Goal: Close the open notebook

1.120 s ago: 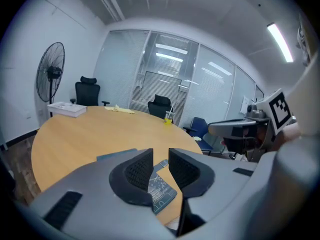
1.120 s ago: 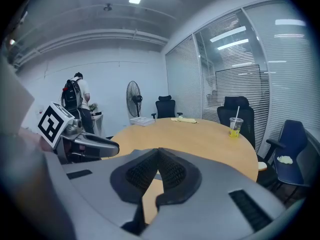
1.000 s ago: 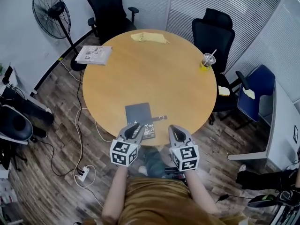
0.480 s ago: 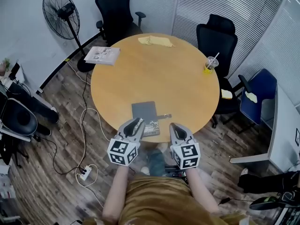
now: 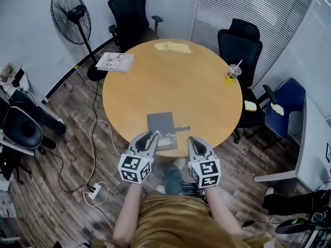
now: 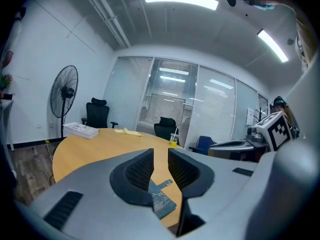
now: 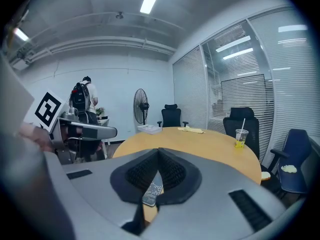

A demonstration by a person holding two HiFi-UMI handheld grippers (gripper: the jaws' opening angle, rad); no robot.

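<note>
A dark grey notebook (image 5: 160, 123) lies near the front edge of the round wooden table (image 5: 170, 87), its patterned lower part (image 5: 166, 141) toward me and an elastic strap (image 5: 182, 128) sticking out to the right. My left gripper (image 5: 151, 137) hovers just left of that lower part, jaws open with a narrow gap and nothing between them. The notebook (image 6: 162, 201) shows below the gap in the left gripper view. My right gripper (image 5: 192, 140) hangs at the table's edge right of the notebook, shut and empty; in its view the notebook (image 7: 151, 194) shows beneath its fingertips.
A stack of papers (image 5: 116, 62), a yellow cloth (image 5: 173, 47) and a drink cup with a straw (image 5: 231, 72) sit at the table's far side. Black chairs (image 5: 239, 40), a blue chair (image 5: 284, 99) and a floor fan (image 5: 71, 14) ring it. Cables and a power strip (image 5: 92, 191) lie on the floor.
Both grippers have lifted slightly and drawn back from the notebook; the left fingertips no longer overlap its lower corner. The notebook has not moved on the table.
</note>
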